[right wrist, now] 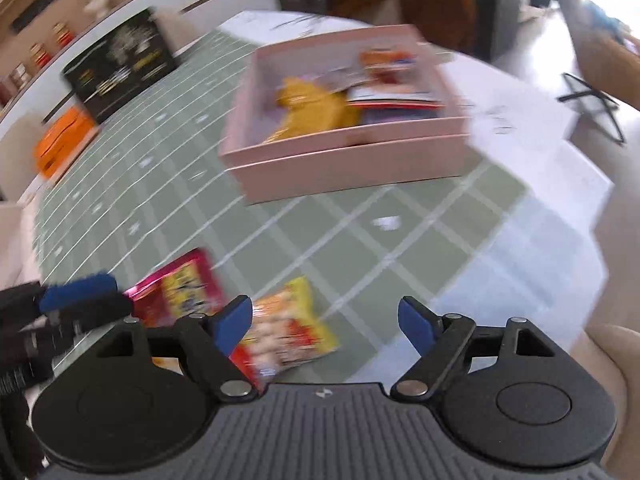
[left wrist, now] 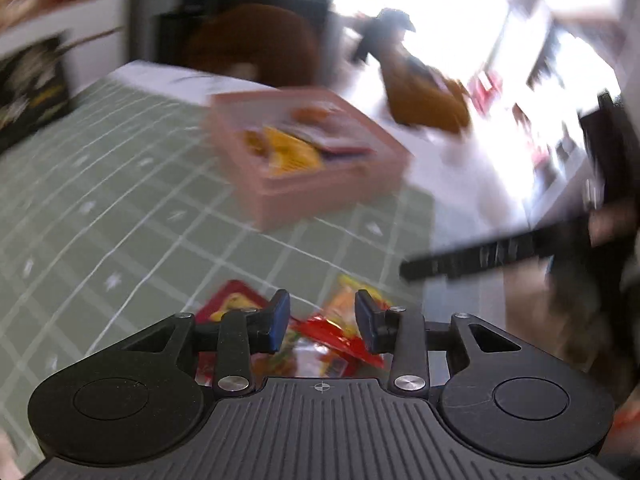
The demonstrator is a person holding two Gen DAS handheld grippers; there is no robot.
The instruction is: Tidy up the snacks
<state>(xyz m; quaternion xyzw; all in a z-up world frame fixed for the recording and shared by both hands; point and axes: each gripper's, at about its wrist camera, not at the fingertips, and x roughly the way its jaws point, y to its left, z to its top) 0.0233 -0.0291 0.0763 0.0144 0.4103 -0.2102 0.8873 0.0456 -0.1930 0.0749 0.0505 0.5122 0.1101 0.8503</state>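
Note:
Both views are motion-blurred. A pink box (left wrist: pixel 320 196) (right wrist: pixel 352 164) stands on the green grid mat (left wrist: pixel 120 184) (right wrist: pixel 360 240) and holds several snack packets, a yellow one (right wrist: pixel 312 108) among them. Loose packets lie near me: a red one (right wrist: pixel 180 288) and a yellow-red one (right wrist: pixel 292 328); in the left wrist view red and yellow packets (left wrist: pixel 332 332) lie under the fingers. My left gripper (left wrist: pixel 323 320) is open and empty above them; it also shows in the right wrist view (right wrist: pixel 80 296). My right gripper (right wrist: pixel 326 326) is wide open and empty.
A black box (right wrist: pixel 120 60) and an orange box (right wrist: pixel 64 140) stand at the mat's far left. A brown plush toy (left wrist: pixel 252 44) sits behind the pink box. White table top (right wrist: pixel 540 128) lies to the right, with black glasses (right wrist: pixel 592 100).

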